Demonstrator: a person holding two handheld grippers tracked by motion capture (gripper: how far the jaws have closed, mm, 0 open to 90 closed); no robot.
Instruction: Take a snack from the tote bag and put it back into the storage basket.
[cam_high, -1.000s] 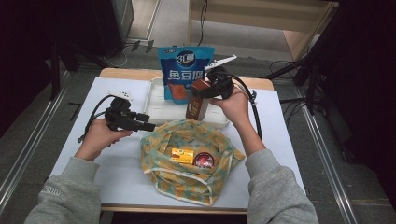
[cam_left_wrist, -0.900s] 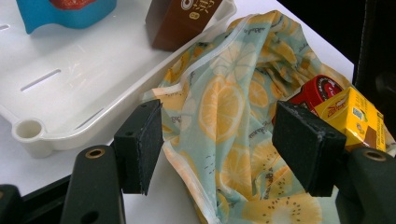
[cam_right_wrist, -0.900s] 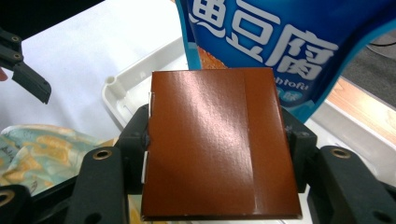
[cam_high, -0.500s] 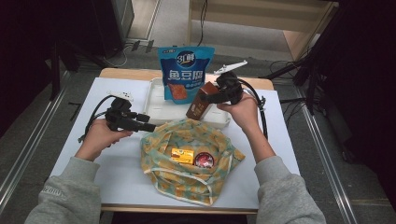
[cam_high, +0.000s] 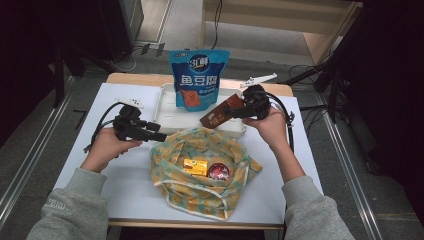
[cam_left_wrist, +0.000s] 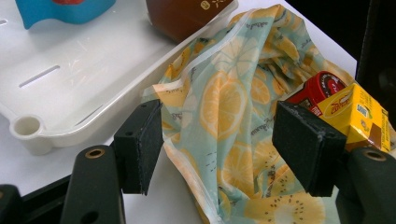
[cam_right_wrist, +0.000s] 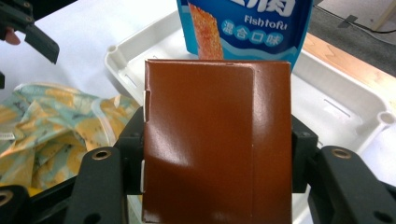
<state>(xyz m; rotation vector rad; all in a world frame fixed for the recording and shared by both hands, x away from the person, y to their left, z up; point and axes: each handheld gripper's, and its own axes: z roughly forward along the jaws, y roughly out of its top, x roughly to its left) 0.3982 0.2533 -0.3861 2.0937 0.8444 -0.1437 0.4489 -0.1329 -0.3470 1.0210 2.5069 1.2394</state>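
Brown glossy cardboard box (cam_right_wrist: 217, 140) sits clamped in the right tongs (cam_high: 239, 111), tilted above the white plastic tray's (cam_high: 167, 117) near rim; left tongs (cam_left_wrist: 233, 140) gape released beside the lemon-print cloth bag (cam_high: 200, 182).

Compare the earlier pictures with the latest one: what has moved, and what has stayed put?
The right gripper, shut on the brown box, has carried it rightward and lower over the white tray, tilting it over. The left gripper, the blue pouch and the patterned bag have stayed where they were.
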